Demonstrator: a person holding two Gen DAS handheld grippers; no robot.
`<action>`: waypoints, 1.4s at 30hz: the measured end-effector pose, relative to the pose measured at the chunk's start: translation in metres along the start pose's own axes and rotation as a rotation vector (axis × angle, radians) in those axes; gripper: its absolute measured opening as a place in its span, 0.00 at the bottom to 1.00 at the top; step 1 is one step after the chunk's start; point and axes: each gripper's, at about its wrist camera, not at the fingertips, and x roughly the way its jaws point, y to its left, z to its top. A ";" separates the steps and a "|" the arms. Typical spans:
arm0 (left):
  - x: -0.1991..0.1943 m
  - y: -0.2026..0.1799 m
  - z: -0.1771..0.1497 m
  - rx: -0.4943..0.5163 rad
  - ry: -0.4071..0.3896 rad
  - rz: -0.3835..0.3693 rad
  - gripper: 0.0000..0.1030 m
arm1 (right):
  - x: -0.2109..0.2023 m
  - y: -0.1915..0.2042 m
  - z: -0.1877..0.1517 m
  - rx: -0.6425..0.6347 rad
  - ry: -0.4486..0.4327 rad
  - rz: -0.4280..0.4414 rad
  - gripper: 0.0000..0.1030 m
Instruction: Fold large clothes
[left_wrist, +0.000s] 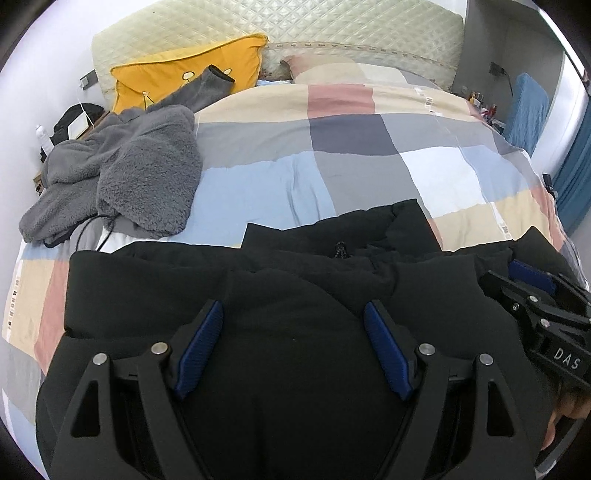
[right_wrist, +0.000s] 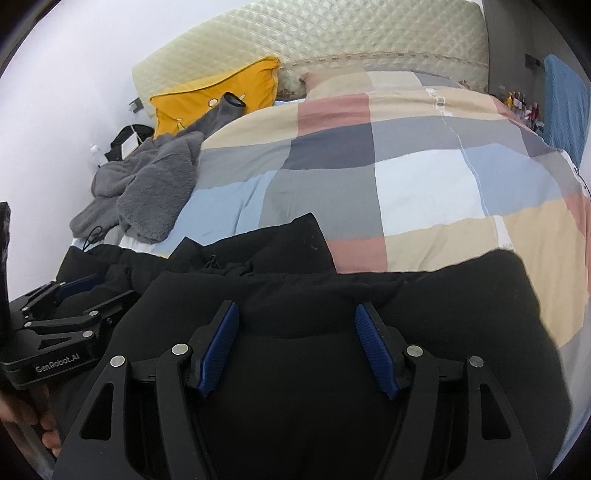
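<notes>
A large black padded jacket (left_wrist: 295, 280) lies across the near edge of the bed, partly folded, with a zip pull near its collar. It also fills the lower half of the right wrist view (right_wrist: 369, 295). My left gripper (left_wrist: 293, 314) is open, its blue pads spread wide just above the jacket's left part. My right gripper (right_wrist: 297, 314) is open over the jacket's right part. The right gripper shows at the right edge of the left wrist view (left_wrist: 532, 291). The left gripper shows at the left edge of the right wrist view (right_wrist: 74, 295).
The bed has a checked duvet (left_wrist: 351, 147) in blue, grey, beige and pink. A grey fleece garment (left_wrist: 129, 173) lies bunched at the left. A yellow pillow (left_wrist: 177, 74) leans on the quilted headboard (left_wrist: 295, 22). A nightstand with a bottle (left_wrist: 44, 140) stands far left.
</notes>
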 end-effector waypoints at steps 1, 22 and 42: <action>-0.003 0.000 -0.001 0.005 -0.002 0.000 0.76 | -0.004 0.000 -0.001 -0.007 -0.006 0.004 0.63; -0.041 0.193 -0.044 -0.311 0.083 0.006 0.83 | -0.075 -0.177 -0.060 0.408 -0.030 0.118 0.86; -0.053 0.171 -0.014 -0.360 0.020 -0.329 0.05 | -0.093 -0.099 0.000 0.198 -0.189 0.110 0.06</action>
